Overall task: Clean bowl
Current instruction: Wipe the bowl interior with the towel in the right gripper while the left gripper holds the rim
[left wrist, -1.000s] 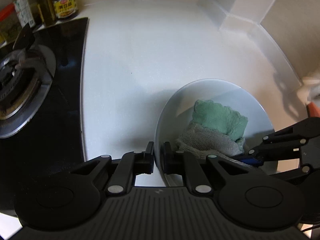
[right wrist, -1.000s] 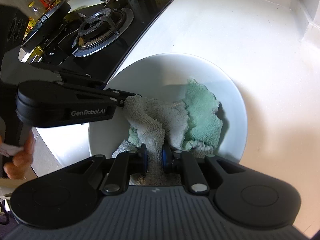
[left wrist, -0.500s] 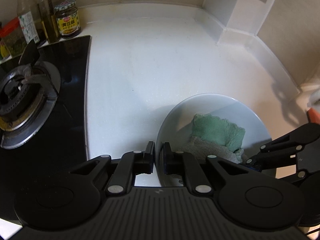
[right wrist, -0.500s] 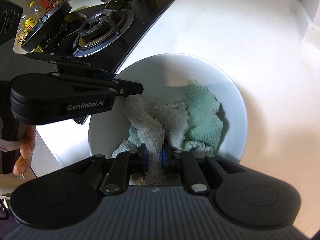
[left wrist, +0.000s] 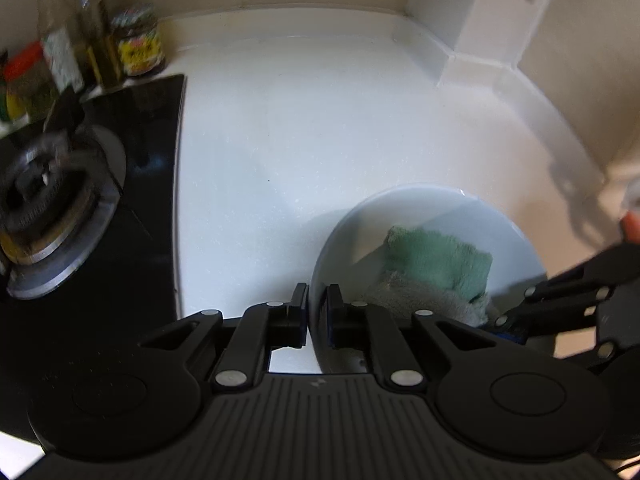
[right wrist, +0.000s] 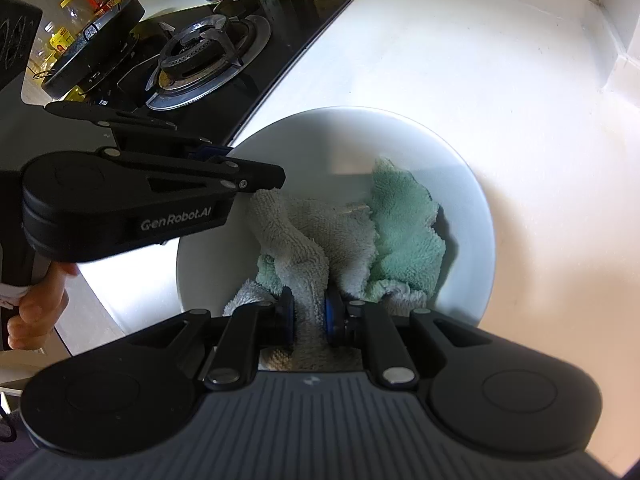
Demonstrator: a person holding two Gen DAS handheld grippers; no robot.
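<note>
A white bowl [right wrist: 320,140] stands on the white counter beside the hob, with a green and grey cloth [right wrist: 340,240] crumpled inside it. My right gripper [right wrist: 308,312] is shut on a grey fold of the cloth at the bowl's near side. My left gripper [left wrist: 318,312] is shut on the bowl's [left wrist: 352,248] left rim, one finger outside and one inside. In the right wrist view the left gripper [right wrist: 240,160] comes in from the left over that rim. The left wrist view shows the cloth [left wrist: 436,260] and the right gripper [left wrist: 502,322] at the bowl's right.
A black gas hob [right wrist: 208,56] lies left of the bowl, with a dark pan [right wrist: 92,40] on its far burner. Bottles and jars [left wrist: 136,44] line the back wall. A wall corner [left wrist: 472,52] juts out at the back right. A hand [right wrist: 36,312] holds the left gripper's handle.
The left gripper has tipped up slightly at the bowl's rim, so the bowl sits lower in its view. The right gripper and the cloth have stayed put.
</note>
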